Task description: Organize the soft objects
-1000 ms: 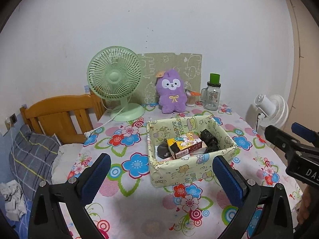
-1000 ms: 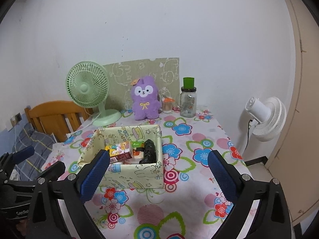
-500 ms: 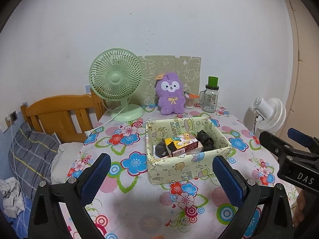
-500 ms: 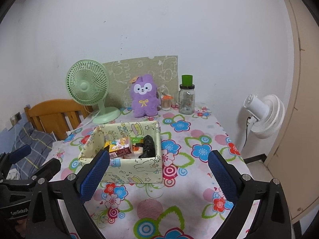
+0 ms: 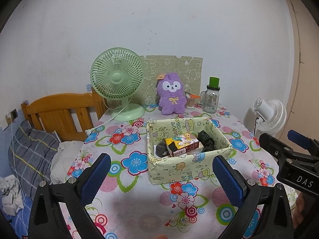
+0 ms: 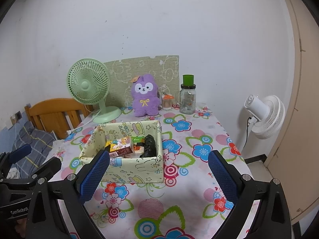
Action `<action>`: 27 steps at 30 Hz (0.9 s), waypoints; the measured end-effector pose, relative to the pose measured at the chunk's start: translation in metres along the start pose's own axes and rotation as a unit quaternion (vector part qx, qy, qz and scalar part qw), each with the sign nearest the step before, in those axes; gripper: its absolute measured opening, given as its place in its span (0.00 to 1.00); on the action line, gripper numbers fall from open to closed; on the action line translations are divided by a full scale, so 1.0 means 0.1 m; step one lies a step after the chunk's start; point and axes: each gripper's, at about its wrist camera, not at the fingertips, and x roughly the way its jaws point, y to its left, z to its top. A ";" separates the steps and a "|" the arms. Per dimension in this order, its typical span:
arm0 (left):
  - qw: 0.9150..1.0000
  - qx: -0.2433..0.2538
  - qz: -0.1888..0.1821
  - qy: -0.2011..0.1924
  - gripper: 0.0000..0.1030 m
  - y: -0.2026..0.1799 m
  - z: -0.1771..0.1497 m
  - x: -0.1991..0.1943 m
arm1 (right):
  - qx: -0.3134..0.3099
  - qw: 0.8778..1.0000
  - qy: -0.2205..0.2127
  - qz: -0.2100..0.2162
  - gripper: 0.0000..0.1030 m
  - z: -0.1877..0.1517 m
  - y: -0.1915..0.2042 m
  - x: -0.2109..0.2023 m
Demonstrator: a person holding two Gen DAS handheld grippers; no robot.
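Observation:
A purple plush bunny stands upright at the back of the flowered table. A pale green patterned box sits mid-table and holds a dark grey soft item, a cartoon carton and a black bundle. My left gripper is open and empty, held back from the box. My right gripper is open and empty, also short of the box.
A green desk fan and its cord, a glass jar with green lid and a toothpick holder stand at the back. A white floor fan stands right of the table. A wooden bed headboard and pillow lie left.
Both grippers have drawn back from the table and risen a little, so the box and plush look smaller and farther. Both stay open and empty.

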 end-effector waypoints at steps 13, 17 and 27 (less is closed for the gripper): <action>1.000 -0.002 0.000 0.003 1.00 0.00 -0.01 0.01 | -0.002 1.000 0.001 0.002 0.97 0.00 0.01 -0.01; 1.000 -0.003 -0.001 0.006 1.00 -0.01 -0.01 0.02 | -0.002 1.000 0.000 0.002 0.97 0.00 0.02 -0.02; 1.000 -0.004 -0.002 0.006 1.00 -0.01 -0.01 0.02 | -0.003 1.000 0.000 0.003 0.98 -0.01 0.04 -0.03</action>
